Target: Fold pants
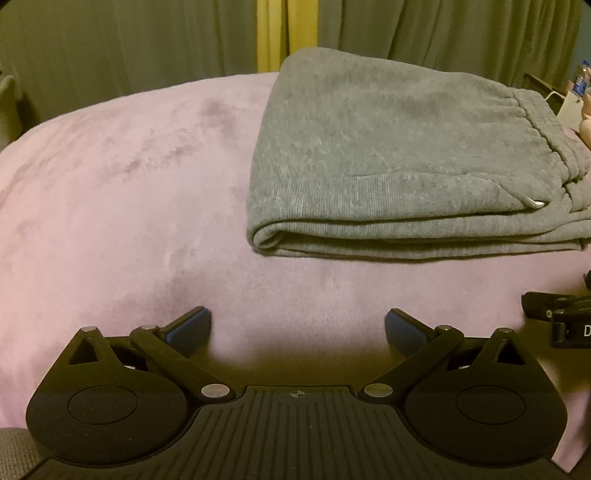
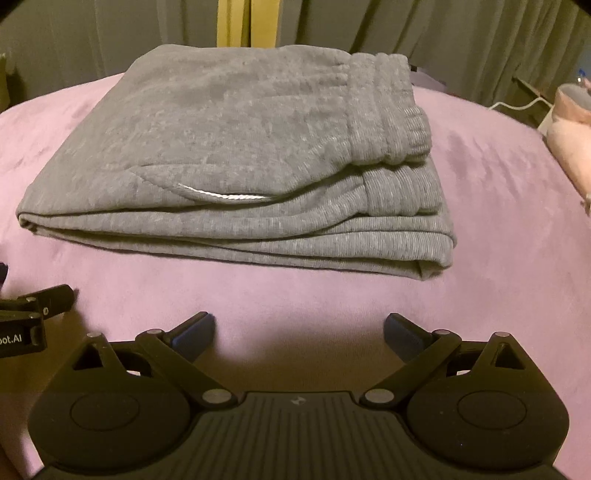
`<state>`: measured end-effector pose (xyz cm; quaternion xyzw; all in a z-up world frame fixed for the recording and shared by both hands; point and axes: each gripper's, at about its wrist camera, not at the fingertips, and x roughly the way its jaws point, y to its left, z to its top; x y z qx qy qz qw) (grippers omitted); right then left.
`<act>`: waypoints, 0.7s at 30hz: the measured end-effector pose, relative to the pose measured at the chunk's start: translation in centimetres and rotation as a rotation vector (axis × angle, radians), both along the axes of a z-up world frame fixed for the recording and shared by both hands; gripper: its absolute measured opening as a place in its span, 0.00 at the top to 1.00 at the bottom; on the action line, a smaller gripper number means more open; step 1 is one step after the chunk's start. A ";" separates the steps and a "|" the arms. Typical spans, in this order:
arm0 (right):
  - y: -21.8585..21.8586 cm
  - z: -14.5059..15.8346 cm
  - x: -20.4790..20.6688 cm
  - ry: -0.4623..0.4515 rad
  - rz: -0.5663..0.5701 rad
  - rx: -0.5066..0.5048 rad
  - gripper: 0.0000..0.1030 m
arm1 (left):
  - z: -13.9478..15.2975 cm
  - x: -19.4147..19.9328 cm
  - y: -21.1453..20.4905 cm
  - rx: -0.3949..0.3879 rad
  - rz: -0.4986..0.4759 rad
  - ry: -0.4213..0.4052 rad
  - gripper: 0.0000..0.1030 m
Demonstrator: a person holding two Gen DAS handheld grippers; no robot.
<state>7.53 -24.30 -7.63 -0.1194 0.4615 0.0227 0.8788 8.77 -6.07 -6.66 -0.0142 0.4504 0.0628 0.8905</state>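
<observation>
Grey sweatpants (image 1: 388, 158) lie folded into a thick rectangular stack on a pink plush bed cover (image 1: 122, 192). The elastic waistband (image 2: 388, 107) faces right, and a white drawstring (image 2: 225, 195) pokes out of the folds. My left gripper (image 1: 297, 330) is open, low over the cover, short of the stack's near left corner and holding nothing. My right gripper (image 2: 299, 332) is also open and empty, in front of the stack's near edge. The pants (image 2: 229, 155) touch neither gripper. Each gripper's body shows at the edge of the other's view.
Dark curtains (image 1: 110, 48) with a yellow strip (image 1: 273, 33) hang behind the bed. At the far right sit a pink cushion (image 2: 570, 129), a white cable (image 2: 517, 105) and a bottle (image 1: 580, 79). Bare pink cover (image 2: 498, 206) spreads left and right of the stack.
</observation>
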 end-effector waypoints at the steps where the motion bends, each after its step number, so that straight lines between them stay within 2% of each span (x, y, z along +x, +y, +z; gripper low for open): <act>1: 0.1 0.0 0.0 0.001 -0.001 0.001 0.04 | -0.1 0.2 -0.1 0.009 0.000 0.007 0.00; 6: 0.4 -0.2 -0.3 -0.011 0.012 -0.026 0.04 | -0.4 0.3 -0.6 0.051 -0.014 0.018 0.00; 21: 0.0 -0.3 0.1 0.001 0.001 -0.008 0.04 | -0.4 0.2 -0.5 0.049 -0.020 0.013 0.00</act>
